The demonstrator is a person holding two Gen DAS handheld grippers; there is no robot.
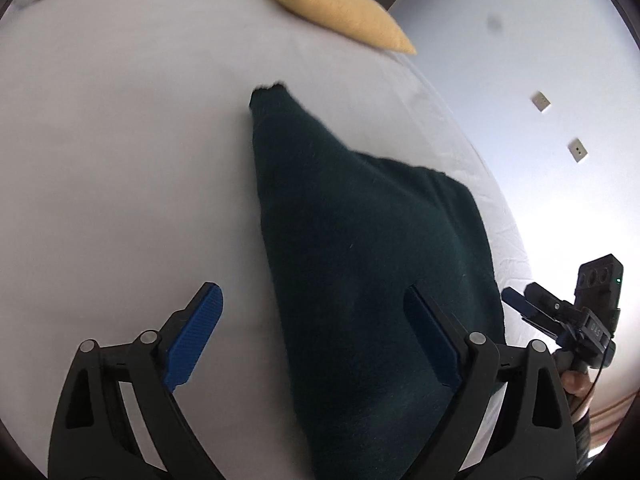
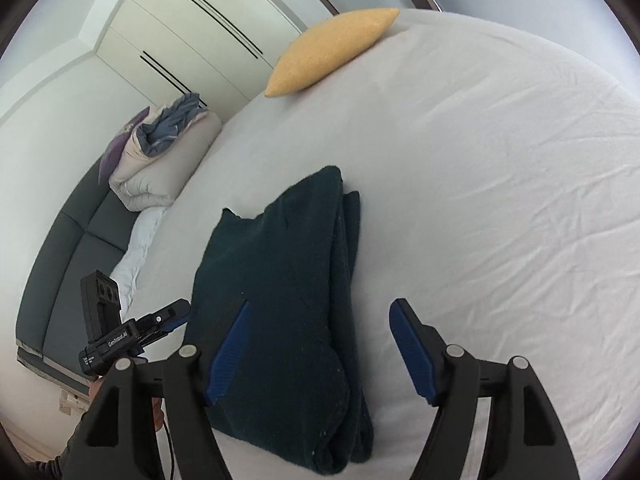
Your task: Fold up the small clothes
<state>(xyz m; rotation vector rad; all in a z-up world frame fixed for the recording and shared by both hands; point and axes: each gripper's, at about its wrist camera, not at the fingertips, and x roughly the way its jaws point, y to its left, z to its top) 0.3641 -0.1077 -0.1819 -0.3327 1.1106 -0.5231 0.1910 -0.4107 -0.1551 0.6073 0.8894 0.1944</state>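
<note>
A dark green garment (image 1: 360, 256) lies folded in layers on the white bed sheet (image 1: 120, 160); it also shows in the right wrist view (image 2: 280, 300). My left gripper (image 1: 316, 320) is open and empty, hovering over the garment's near left edge. My right gripper (image 2: 320, 332) is open and empty, above the garment's near right edge, with its folded edge between the fingers. The right gripper also shows at the far right of the left wrist view (image 1: 520, 304), and the left gripper at the left of the right wrist view (image 2: 176, 316).
A yellow pillow (image 2: 332, 50) lies at the far end of the bed. A rolled duvet (image 2: 160, 160) sits on a grey bench (image 2: 72, 264) beside the bed. Wardrobe doors (image 2: 200, 28) stand behind. A wall with sockets (image 1: 576, 150) borders the other side.
</note>
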